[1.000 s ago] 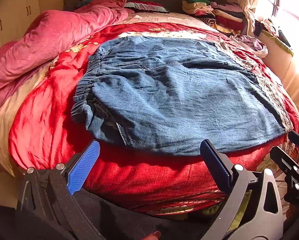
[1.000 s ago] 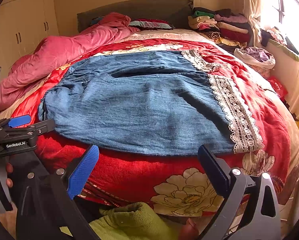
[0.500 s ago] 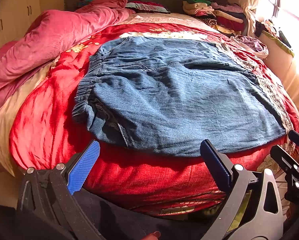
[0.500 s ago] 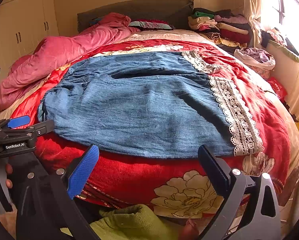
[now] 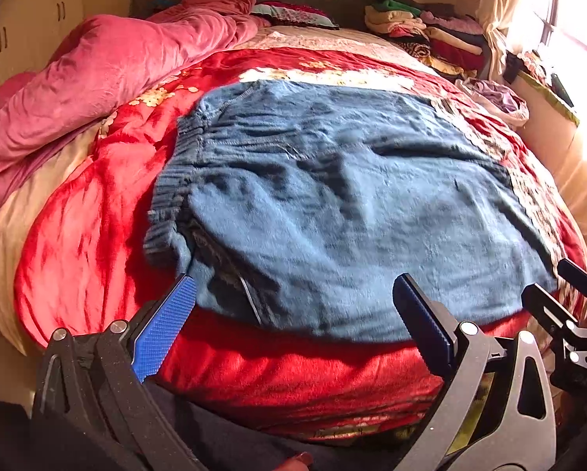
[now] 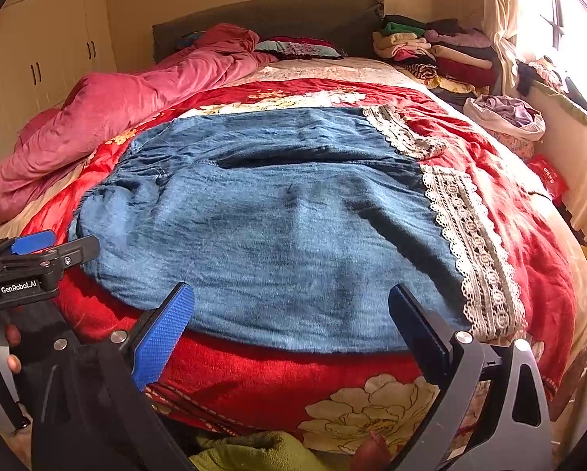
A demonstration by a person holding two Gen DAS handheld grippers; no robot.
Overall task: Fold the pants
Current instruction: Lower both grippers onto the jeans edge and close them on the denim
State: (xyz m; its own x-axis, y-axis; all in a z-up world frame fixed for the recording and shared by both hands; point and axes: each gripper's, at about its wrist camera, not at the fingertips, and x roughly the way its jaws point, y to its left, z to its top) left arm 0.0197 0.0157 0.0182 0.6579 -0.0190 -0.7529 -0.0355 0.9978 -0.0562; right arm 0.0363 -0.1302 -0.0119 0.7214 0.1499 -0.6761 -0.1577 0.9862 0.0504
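Blue denim pants [image 5: 352,204] lie spread flat across a red floral quilt [image 5: 77,243] on the bed, elastic waistband at the left, lace-trimmed leg ends [image 6: 474,247] at the right. My left gripper [image 5: 293,314] is open and empty, just short of the pants' near edge by the waist end. My right gripper [image 6: 289,318] is open and empty, just short of the near edge toward the leg ends. Each gripper shows at the edge of the other's view: the right one in the left wrist view [image 5: 568,306], the left one in the right wrist view [image 6: 38,251].
A pink duvet [image 6: 109,117] is bunched along the bed's left side. Stacked folded clothes [image 6: 434,51] sit at the headboard's right. A bag of laundry [image 6: 509,117] and a window ledge lie to the right. Wardrobe doors [image 6: 38,59] stand at left.
Both grippers have moved slightly forward toward the pants' near edge. The pants have not moved and both grippers stay open.
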